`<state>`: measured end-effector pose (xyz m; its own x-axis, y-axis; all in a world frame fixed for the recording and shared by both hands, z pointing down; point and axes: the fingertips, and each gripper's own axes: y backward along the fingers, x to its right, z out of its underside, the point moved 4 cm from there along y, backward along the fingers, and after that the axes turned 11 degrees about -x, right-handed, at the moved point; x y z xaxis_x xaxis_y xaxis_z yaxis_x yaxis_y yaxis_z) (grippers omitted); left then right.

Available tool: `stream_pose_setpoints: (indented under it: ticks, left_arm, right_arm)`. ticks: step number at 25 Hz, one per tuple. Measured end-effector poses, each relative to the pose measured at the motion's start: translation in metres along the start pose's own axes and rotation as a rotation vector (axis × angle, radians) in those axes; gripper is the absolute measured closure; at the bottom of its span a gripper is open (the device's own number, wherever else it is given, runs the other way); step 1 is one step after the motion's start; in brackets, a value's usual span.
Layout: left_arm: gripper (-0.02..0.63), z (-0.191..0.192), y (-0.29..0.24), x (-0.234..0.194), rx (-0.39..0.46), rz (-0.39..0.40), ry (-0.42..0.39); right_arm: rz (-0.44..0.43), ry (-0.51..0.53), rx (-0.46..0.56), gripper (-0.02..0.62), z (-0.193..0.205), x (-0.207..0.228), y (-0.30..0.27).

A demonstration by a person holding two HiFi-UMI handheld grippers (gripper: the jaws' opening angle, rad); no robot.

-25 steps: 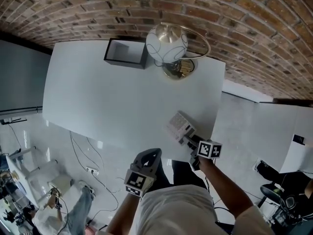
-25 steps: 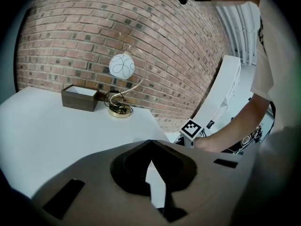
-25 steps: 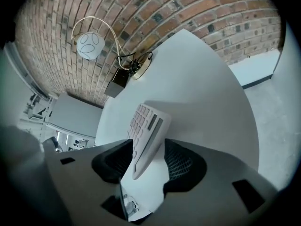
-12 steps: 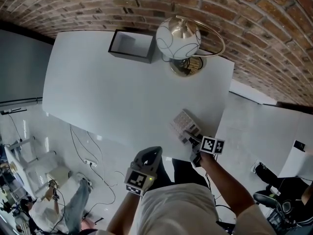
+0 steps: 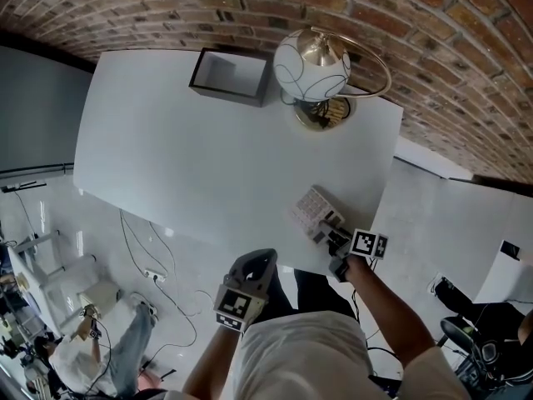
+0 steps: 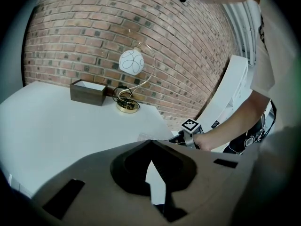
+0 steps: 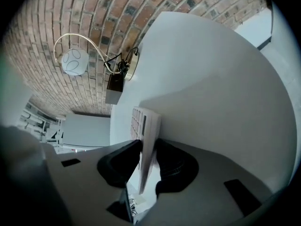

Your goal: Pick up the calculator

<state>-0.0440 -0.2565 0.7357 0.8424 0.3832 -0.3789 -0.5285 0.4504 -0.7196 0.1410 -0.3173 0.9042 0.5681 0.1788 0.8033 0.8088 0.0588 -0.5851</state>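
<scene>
Reaching forward and down from the person's right side, the right gripper [image 5: 331,233] sits at the near right edge of the white table [image 5: 191,148], its forearm running back towards the torso at the bottom of the head view. The marker cube [image 5: 369,242] rides just behind the jaws. The right gripper view is rolled well over, so the table surface appears on its right side and the brick wall on its upper left.

Right claw: its jaws have just been closing, with the calculator [image 5: 313,212] between them. In the right gripper view both dark pads press on the near end of the calculator [image 7: 143,126], one on the key face and one on the back. Finding: clenched on the calculator.

Calculator location: near the table's near right corner, extending away from the right gripper [image 7: 148,159] towards the table's middle. Whether it rests on the surface or is raised off it cannot be determined.

The left gripper [image 5: 258,261] is held low in front of the torso, off the near edge of the table and well apart from the calculator. In its own view the left gripper [image 6: 150,147] has its jaw tips meeting with nothing between them.

A globe lamp [image 5: 312,61] and a dark open box [image 5: 229,75] stand at the table's far edge by the wall.
</scene>
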Motion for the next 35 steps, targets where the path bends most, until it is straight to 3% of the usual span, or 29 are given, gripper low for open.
stream_pose_setpoints:
  ticks: [12, 22, 29, 35]
  left_arm:
    - [0.592, -0.024, 0.023, -0.002, 0.049, 0.018, -0.078]
    - [0.592, -0.029, 0.052, -0.008, 0.076, 0.065, -0.093]
    - [0.592, -0.037, 0.071, -0.011, 0.085, 0.114, -0.133]
    - [0.592, -0.029, 0.088, -0.013, 0.066, 0.158, -0.149]
  right_arm:
    - [0.013, 0.131, 0.024, 0.479, 0.006, -0.045, 0.02]
    - [0.01, 0.221, 0.111, 0.48, 0.01, -0.109, 0.053]
    - [0.078, 0.337, 0.243, 0.482, 0.015, -0.16, 0.085]
    - [0.105, 0.371, 0.337, 0.483, 0.033, -0.195, 0.109]
